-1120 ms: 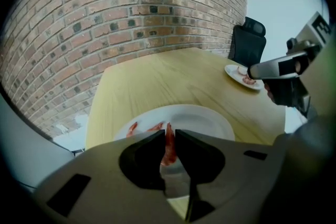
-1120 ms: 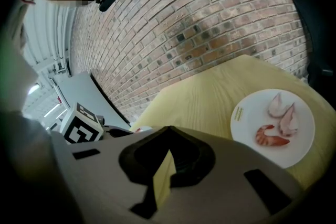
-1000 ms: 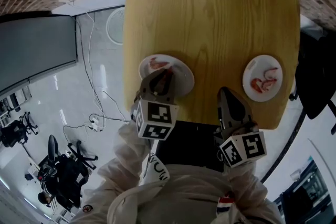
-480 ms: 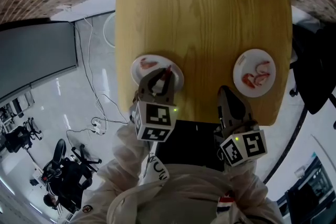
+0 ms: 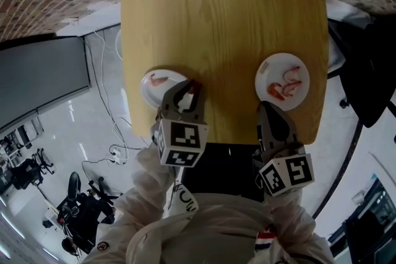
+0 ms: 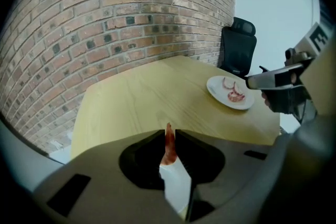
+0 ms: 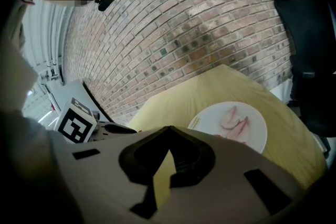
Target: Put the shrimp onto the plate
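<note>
Place: office-like room
Walls: brick wall (image 6: 131,18) ahead of the left fingers (image 6: 147,149)
Furniture: black office chair (image 6: 237,47) beyond them, rightward

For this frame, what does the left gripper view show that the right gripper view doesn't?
Only the left gripper view: a shrimp pinched upright between the left gripper's jaws, and the right gripper's tip near the plate. Only the right gripper view: the right gripper's own jaws, shut with nothing between them, and the left gripper's marker cube. Both: the wooden table, that plate with more shrimp on it, and the brick wall.
</note>
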Action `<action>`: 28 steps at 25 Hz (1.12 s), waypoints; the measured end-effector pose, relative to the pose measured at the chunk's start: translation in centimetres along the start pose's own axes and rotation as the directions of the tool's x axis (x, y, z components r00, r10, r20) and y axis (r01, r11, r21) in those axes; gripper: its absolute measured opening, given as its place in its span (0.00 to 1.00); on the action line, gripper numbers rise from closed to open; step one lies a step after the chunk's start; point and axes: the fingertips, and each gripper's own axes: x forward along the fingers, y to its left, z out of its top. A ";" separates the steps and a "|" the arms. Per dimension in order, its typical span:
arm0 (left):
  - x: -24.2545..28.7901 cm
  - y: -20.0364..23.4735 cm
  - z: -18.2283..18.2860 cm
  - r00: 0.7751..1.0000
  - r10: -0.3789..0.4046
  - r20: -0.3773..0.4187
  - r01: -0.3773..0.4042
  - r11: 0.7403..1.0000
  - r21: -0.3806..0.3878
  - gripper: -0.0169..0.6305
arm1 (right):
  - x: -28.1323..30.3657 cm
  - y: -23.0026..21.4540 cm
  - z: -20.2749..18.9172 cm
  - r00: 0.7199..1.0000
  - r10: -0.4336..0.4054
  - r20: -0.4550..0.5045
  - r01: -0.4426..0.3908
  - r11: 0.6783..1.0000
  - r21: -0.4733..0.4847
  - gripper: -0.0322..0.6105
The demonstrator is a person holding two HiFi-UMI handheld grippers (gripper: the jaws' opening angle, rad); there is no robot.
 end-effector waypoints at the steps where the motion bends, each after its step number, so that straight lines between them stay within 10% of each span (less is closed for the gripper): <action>1: 0.2 -0.4 0.4 1.000 -0.004 0.002 0.004 1.000 0.006 0.13 | -0.3 -0.5 0.1 1.000 -0.006 0.004 0.006 1.000 0.003 0.09; 28: 6.3 -12.2 10.5 0.990 -0.134 0.055 0.122 0.977 0.176 0.13 | -7.3 -12.9 2.5 0.978 -0.192 0.079 0.182 0.976 0.118 0.09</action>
